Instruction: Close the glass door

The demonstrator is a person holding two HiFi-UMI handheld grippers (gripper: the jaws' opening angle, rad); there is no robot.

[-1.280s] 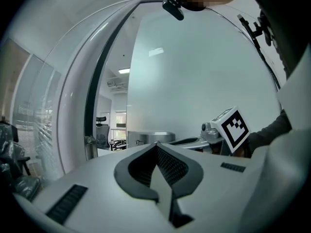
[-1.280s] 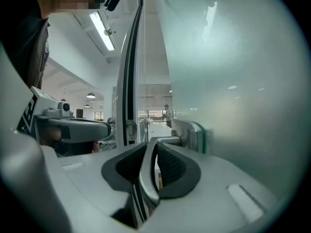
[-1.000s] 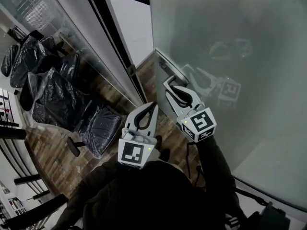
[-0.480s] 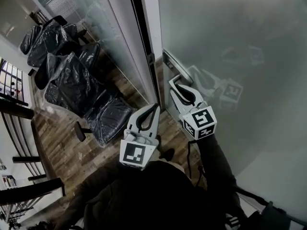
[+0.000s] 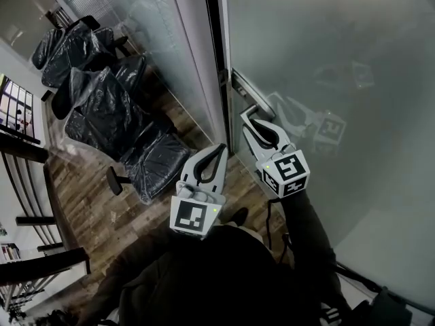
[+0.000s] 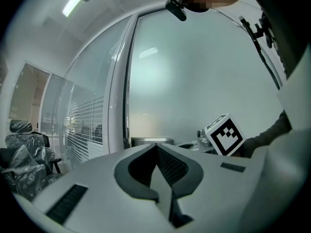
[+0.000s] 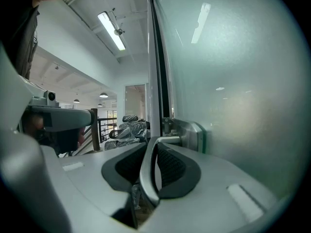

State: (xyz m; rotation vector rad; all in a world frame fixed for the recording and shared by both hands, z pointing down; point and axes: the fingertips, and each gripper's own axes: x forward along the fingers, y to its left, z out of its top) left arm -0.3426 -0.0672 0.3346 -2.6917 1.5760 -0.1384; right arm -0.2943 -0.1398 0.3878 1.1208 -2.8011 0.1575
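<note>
Head view: glass door (image 5: 326, 60), frosted, upright, fills the R side of the picture. Its free edge stands just beside the dark door frame (image 5: 213, 39). Only a narrow gap shows btwn them. Whether the latch is home cannot be told. A fixed glass wall (image 5: 143, 39) runs off to the L of the frame.

R gripper (image 5: 249, 119): points at the door, jaws clamped on the door handle (image 7: 147, 171). R gripper view shows the metal lever passing upright btwn the two ribbed pads, w/ both pads against it. At its top the lever bends and runs to the lock plate (image 7: 189, 132) on the door face. The marker cube (image 5: 289, 172) sits at the gripper's rear, next to the person's dark sleeve (image 5: 306, 229).

L gripper (image 5: 221, 148): beside the R gripper, apart from the door, above the wood floor (image 5: 81, 202). Jaws together, tips touching, nothing btwn the pads (ref. L gripper view).

Background, L part of head view: office chairs (image 5: 102, 107) wrapped in black plastic stand grouped on the floor along the glass wall.
</note>
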